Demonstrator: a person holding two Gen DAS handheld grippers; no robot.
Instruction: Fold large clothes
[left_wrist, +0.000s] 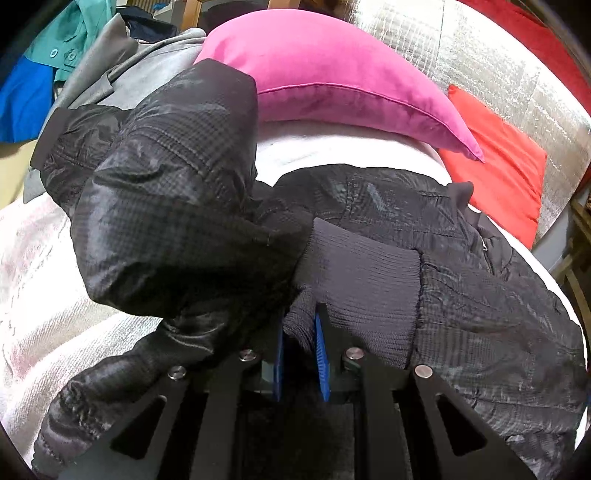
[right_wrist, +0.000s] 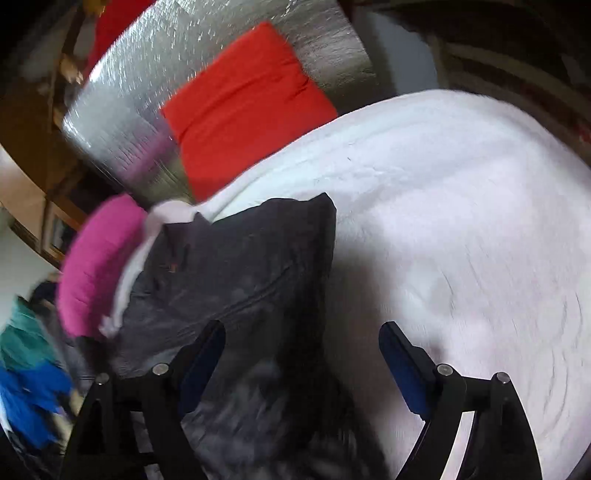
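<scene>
Two close wrist views angled down, sharing black jacket (left_wrist: 406, 221), white bedspread (right_wrist: 461, 184).

Pink cushion (left_wrist: 332, 70) beside red cushion (left_wrist: 495, 162) (silver backrest (left_wrist: 480, 55)).

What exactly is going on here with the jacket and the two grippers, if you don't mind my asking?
A person is folding a black jacket on a white blanket using two handheld grippers. The left gripper is shut on the jacket's ribbed cuff, holding the sleeve over the body. The right gripper stands open above the jacket's edge, gripping nothing. A pink cushion and a red cushion lie behind.
</scene>
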